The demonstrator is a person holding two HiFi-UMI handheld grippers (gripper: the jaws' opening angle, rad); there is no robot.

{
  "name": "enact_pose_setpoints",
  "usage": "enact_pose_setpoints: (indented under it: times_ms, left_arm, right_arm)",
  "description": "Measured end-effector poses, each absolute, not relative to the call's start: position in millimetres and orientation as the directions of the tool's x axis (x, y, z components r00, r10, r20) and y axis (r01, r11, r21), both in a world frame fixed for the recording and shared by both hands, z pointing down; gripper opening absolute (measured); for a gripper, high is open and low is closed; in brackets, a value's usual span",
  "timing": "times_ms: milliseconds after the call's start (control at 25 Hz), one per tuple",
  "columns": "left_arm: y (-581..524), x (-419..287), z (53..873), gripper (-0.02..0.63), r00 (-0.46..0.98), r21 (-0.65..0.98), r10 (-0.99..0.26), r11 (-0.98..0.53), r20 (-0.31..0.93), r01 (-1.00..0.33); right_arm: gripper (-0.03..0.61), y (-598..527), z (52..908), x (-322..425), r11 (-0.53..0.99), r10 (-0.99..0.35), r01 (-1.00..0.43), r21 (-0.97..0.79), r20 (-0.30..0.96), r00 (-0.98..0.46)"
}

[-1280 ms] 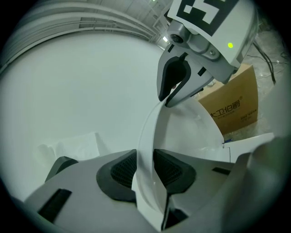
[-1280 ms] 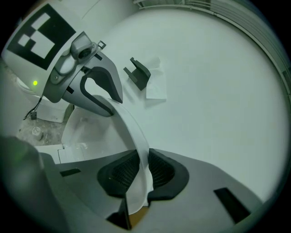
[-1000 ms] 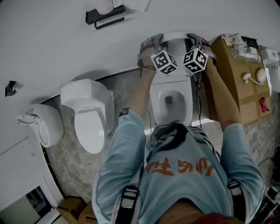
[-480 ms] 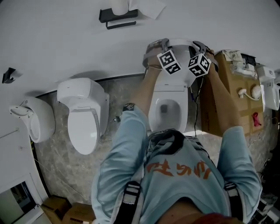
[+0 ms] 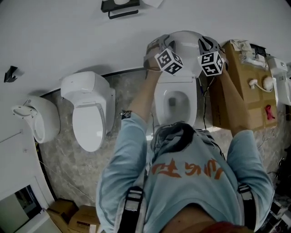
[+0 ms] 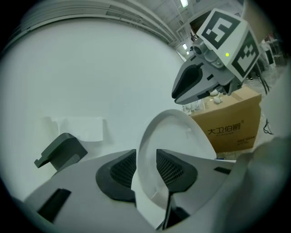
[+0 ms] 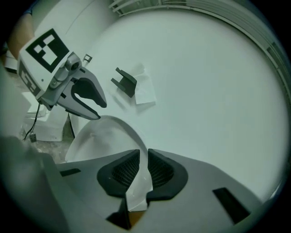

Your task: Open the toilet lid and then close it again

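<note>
The white toilet (image 5: pixel 175 102) stands in the middle of the head view with its lid (image 5: pixel 184 43) raised near the wall. My left gripper (image 5: pixel 155 49) grips the lid's left edge, my right gripper (image 5: pixel 208 45) its right edge. The left gripper view shows the lid's rim (image 6: pixel 177 136) between the left gripper's (image 6: pixel 146 166) dark pads; the jaws are opening, though the pads still touch the rim. In the right gripper view a thin strip of lid (image 7: pixel 100 136) sits between the right gripper's (image 7: pixel 144 170) pads, whose jaws are closing on it.
A second toilet (image 5: pixel 88 113) with its lid down and a wall fixture (image 5: pixel 38 120) stand to the left. Close on the right of the toilet is a tall cardboard box (image 5: pixel 241 91) with small items on top. A black paper holder (image 5: pixel 120 7) hangs on the wall.
Both grippers have kept hold of the raised lid's edges and shifted slightly with it. The marker cubes stand a little further apart, and more of the lid's face shows now.
</note>
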State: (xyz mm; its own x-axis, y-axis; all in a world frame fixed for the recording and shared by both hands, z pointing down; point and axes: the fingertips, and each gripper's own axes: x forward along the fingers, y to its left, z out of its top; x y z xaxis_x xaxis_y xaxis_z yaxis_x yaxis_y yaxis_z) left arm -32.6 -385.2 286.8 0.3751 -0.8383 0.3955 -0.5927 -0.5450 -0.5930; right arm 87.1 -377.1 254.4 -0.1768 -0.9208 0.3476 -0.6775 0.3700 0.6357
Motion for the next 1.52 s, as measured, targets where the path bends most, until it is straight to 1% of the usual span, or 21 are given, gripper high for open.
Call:
enact_pose_setpoints:
  times_ms: [80,160,200,320,400,480,600,720,880,1040,1200,1520]
  left_arm:
    - [-357.7,-32.6,294.9,0.145,0.369,-0.582,-0.836,-0.549,0.407,-0.601]
    - [-333.5,-35.4,302.3,0.080,0.347,-0.579,-0.841,-0.538,0.415,-0.612]
    - [-323.6,-36.5,303.0,0.061,0.339,-0.577,-0.846,-0.530,0.412,-0.621]
    - [-292.5,-37.2,301.5,0.055,0.329,-0.561,-0.858,-0.508,0.393,-0.653]
    - [-269.7,-38.6,306.2,0.041,0.316,-0.549,-0.862,-0.499,0.396,-0.671]
    - [-250.5,-39.4,313.2,0.026,0.297,-0.522,-0.860,-0.492,0.414,-0.697]
    - [-225.0,-32.6,324.7,0.026,0.291,-0.475,-0.846,-0.499,0.446,-0.725]
    - [-194.4,-17.9,347.7,0.026,0.306,-0.436,-0.813,-0.537,0.496,-0.722]
    - [-164.7,-12.1,392.3,0.026,0.285,-0.386,-0.754,-0.575,0.592,-0.721]
    - [-122.7,-8.5,439.3,0.026,0.269,-0.331,-0.682,-0.613,0.680,-0.718]
    - [-97.1,-9.9,477.4,0.028,0.265,-0.308,-0.633,-0.646,0.727,-0.699]
    - [-48.1,-1.9,561.3,0.028,0.291,-0.219,-0.515,-0.716,0.806,-0.663]
  right_arm:
    - [0.057,-356.4,258.4,92.5,0.364,-0.921,-0.708,0.606,0.346,-0.178]
    - [0.046,-338.9,262.9,98.6,0.354,-0.921,-0.755,0.552,0.345,-0.180]
    - [0.040,-332.5,263.7,101.7,0.345,-0.923,-0.783,0.517,0.340,-0.182]
    - [0.014,-310.3,265.0,109.1,0.328,-0.926,-0.846,0.420,0.319,-0.201]
    - [0.014,-289.2,272.2,111.2,0.344,-0.917,-0.875,0.339,0.320,-0.237]
    - [0.014,-267.3,277.1,111.8,0.370,-0.900,-0.903,0.217,0.323,-0.291]
    - [0.014,-240.5,280.3,115.6,0.401,-0.880,-0.912,0.084,0.314,-0.357]
    - [0.014,-217.0,296.5,124.2,0.423,-0.863,-0.904,0.052,0.328,-0.385]
    - [0.014,-193.8,335.2,129.2,0.450,-0.838,-0.893,0.020,0.356,-0.414]
    - [0.014,-160.8,399.1,139.1,0.453,-0.792,-0.890,-0.041,0.439,-0.424]
    - [0.015,-136.9,455.7,144.2,0.429,-0.761,-0.897,-0.105,0.493,-0.421]
    - [0.046,-79.0,544.3,128.4,0.484,-0.661,-0.866,-0.124,0.597,-0.454]
